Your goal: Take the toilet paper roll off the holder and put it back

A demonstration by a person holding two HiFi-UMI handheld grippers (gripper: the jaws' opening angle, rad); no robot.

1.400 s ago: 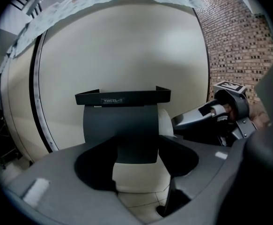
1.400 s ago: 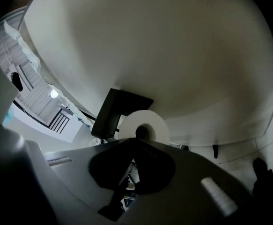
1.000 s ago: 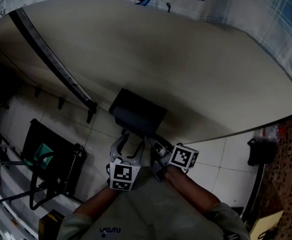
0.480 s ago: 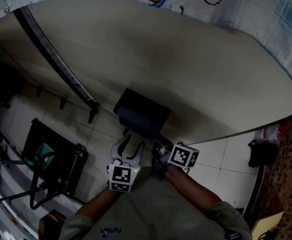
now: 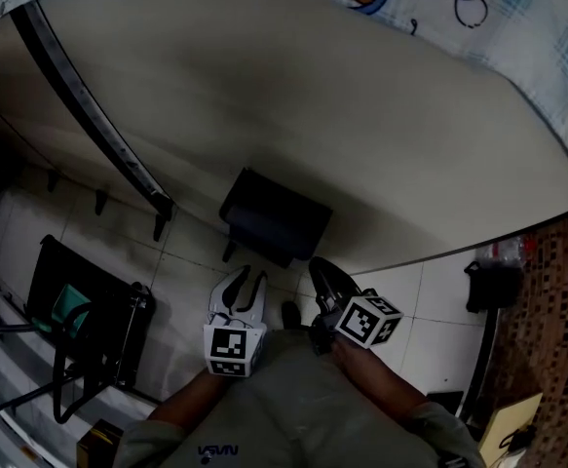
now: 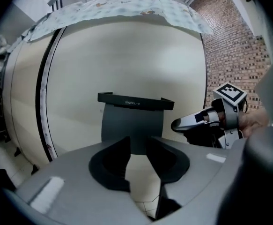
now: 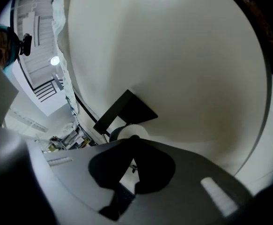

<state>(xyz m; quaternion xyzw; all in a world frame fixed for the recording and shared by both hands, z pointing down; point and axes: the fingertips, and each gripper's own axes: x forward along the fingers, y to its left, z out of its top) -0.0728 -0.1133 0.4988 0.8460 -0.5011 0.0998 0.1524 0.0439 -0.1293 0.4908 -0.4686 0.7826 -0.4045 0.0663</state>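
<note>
Sitting under the dark lid of the holder [image 7: 127, 108], the white toilet paper roll [image 7: 128, 131] shows only in the right gripper view, with the holder mounted on a cream wall panel [image 5: 313, 115]; the right gripper [image 7: 132, 138] has its jaws pressed together on nothing, tips just in front of the roll, though whether they touch it I cannot tell; the left gripper [image 6: 137, 142] faces the holder's grey front, its jaws partly apart and just now closing, with nothing between them; both grippers hang side by side below the holder in the head view; a black strip [image 6: 41, 102] runs down the panel; pale floor tiles [image 5: 430, 295] lie beneath; a brick wall [image 6: 230, 46] stands to the right; a cartoon-printed cloth [image 5: 517, 8] drapes the panel's top.
</note>
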